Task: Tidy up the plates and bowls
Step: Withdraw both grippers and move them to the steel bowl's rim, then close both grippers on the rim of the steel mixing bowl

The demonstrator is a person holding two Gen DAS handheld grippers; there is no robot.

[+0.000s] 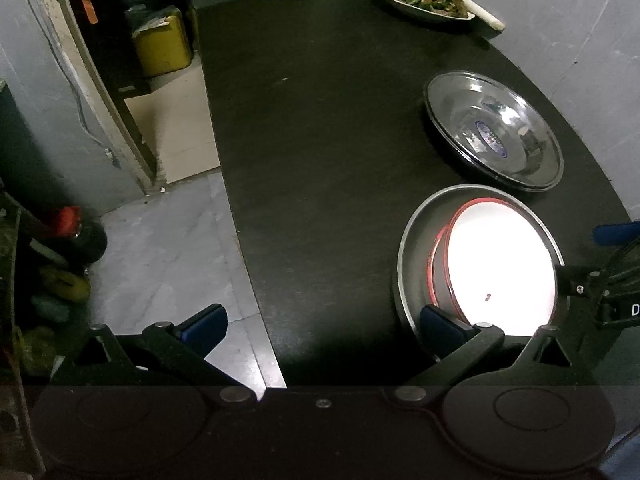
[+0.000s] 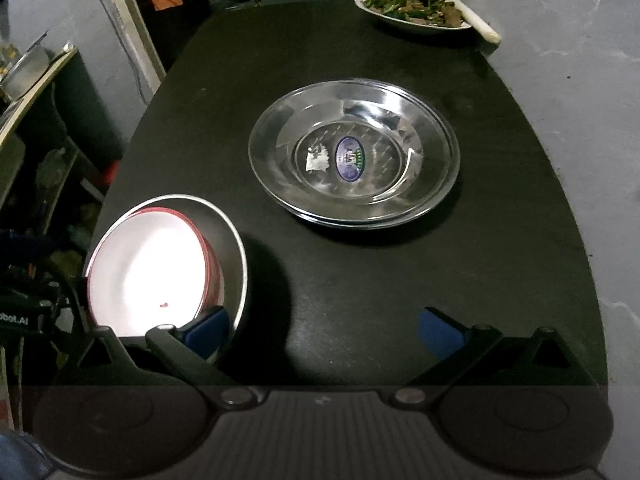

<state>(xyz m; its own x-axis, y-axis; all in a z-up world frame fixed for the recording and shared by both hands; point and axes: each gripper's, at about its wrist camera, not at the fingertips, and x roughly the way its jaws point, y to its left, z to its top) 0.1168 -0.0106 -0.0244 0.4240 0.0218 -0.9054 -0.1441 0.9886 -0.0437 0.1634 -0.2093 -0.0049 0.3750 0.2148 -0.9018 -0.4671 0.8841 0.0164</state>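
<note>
A white bowl with a red rim [image 1: 500, 264] sits tilted inside a grey metal bowl [image 1: 416, 248] near the table's front edge; both show in the right wrist view too, the white bowl [image 2: 144, 268] and the metal bowl [image 2: 234, 252]. A shiny steel plate with an oval sticker [image 1: 494, 130] lies beyond them, and in the right wrist view [image 2: 354, 152] at the middle. My left gripper [image 1: 324, 326] is open, its right finger over the metal bowl's near rim. My right gripper [image 2: 324, 330] is open and empty, its left finger by the metal bowl's rim.
The dark table [image 2: 360, 280] carries a white dish of cooked greens [image 2: 412, 6] at the far right, with a pale stick beside it. The table's left edge drops to a tiled floor [image 1: 168, 248]. A yellow container [image 1: 162, 42] stands by a doorway. Grey wall runs along the right.
</note>
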